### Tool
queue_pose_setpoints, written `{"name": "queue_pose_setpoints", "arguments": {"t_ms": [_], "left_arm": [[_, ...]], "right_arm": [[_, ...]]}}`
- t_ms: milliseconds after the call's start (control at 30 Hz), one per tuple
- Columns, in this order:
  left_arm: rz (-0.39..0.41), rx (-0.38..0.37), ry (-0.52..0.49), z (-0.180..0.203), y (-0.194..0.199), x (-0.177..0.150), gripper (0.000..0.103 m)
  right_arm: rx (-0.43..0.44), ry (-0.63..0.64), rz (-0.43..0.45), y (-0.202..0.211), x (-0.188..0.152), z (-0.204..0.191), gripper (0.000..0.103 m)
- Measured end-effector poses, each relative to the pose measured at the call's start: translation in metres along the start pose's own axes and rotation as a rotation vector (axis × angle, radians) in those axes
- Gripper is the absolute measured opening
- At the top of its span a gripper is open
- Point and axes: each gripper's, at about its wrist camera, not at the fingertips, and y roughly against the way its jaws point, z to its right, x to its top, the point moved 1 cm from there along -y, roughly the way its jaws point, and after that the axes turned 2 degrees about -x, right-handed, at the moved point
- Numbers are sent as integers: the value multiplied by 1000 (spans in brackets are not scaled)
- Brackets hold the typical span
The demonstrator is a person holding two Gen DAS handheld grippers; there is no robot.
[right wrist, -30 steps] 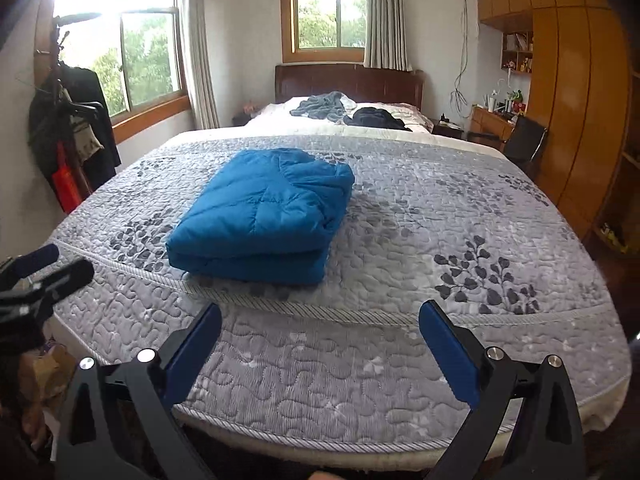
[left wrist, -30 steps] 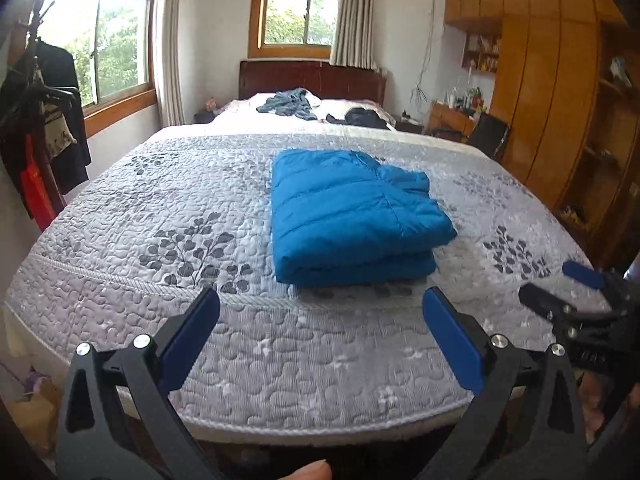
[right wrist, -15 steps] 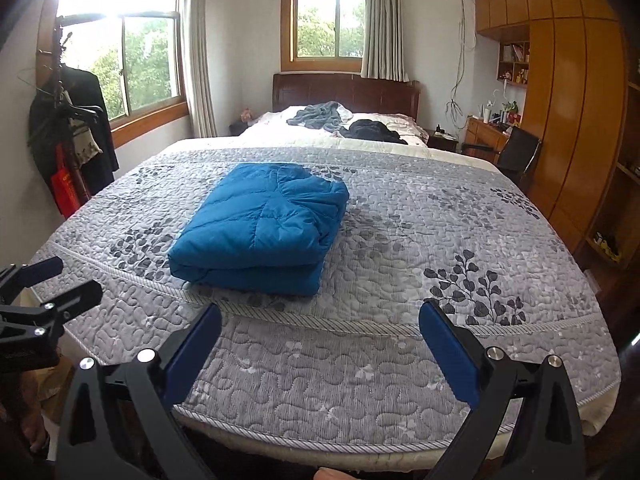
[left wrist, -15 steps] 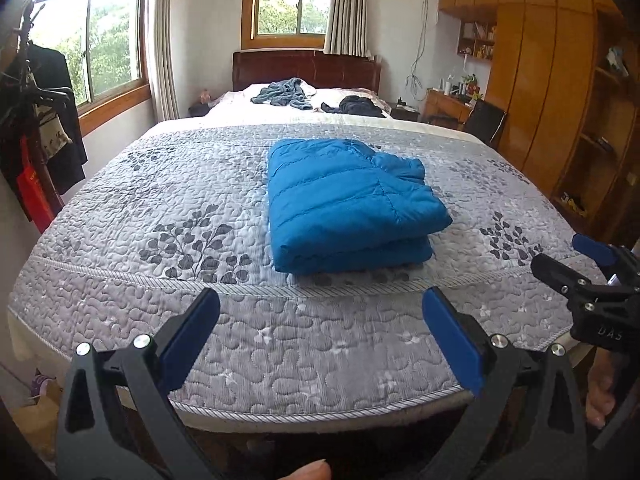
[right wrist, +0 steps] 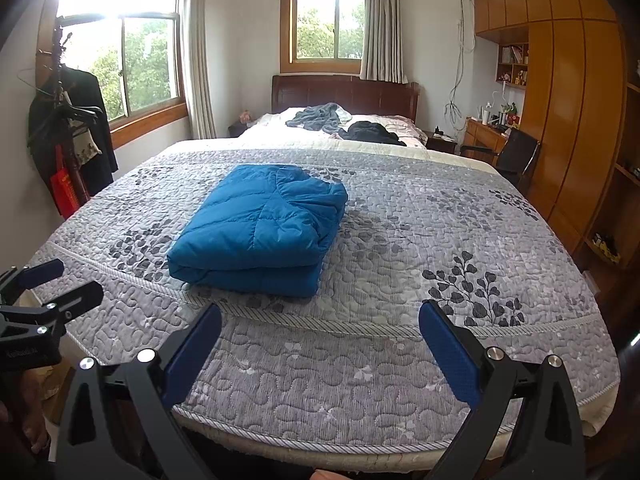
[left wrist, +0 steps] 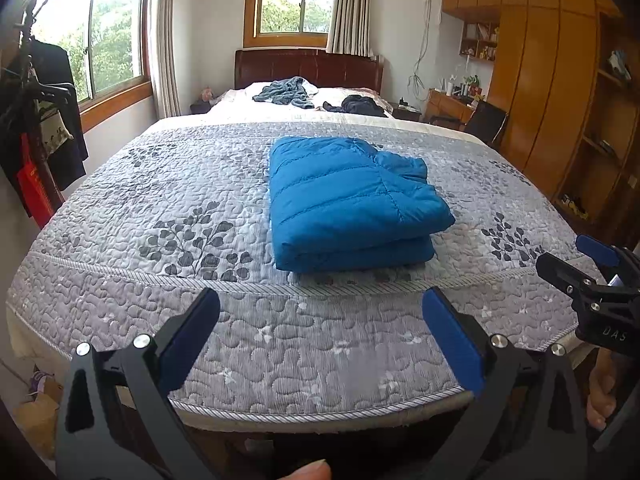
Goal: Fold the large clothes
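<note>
Blue quilted puffer jacket [left wrist: 352, 204] is lying folded into a thick rectangular bundle, sitting centre frame in the left wrist view and left of centre in the right wrist view [right wrist: 260, 228], on the grey leaf-patterned bedspread [left wrist: 168, 208]. Both grippers are hanging over the near edge of the bed, well apart from the bundle and touching nothing: the left gripper [left wrist: 320, 344] is showing its blue pads spread wide with only quilt between them, and the right gripper [right wrist: 320, 344] is standing equally wide and empty. Judging by its puffy stitched panels, the jacket is looking light, soft and springy, with a smooth shell that is probably slippery, so layers may be inclined to slide or puff back open. The fold appears finished; if it needs moving, the doubled edge facing the bottom of the frame seems the surest place to pinch, taking all layers together. A grey garment [right wrist: 316, 117] and a dark garment [right wrist: 370, 132] are lying crumpled near the headboard [right wrist: 344, 94] in the upper centre.
</note>
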Motion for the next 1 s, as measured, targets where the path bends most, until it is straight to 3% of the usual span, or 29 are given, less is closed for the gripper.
{"name": "queue_pose_setpoints", "arguments": {"t_ms": [1000], "left_arm": [[10,22,-7,5,4,0,100]], "right_arm": [[3,5,22,3,-4,-5,99]]}}
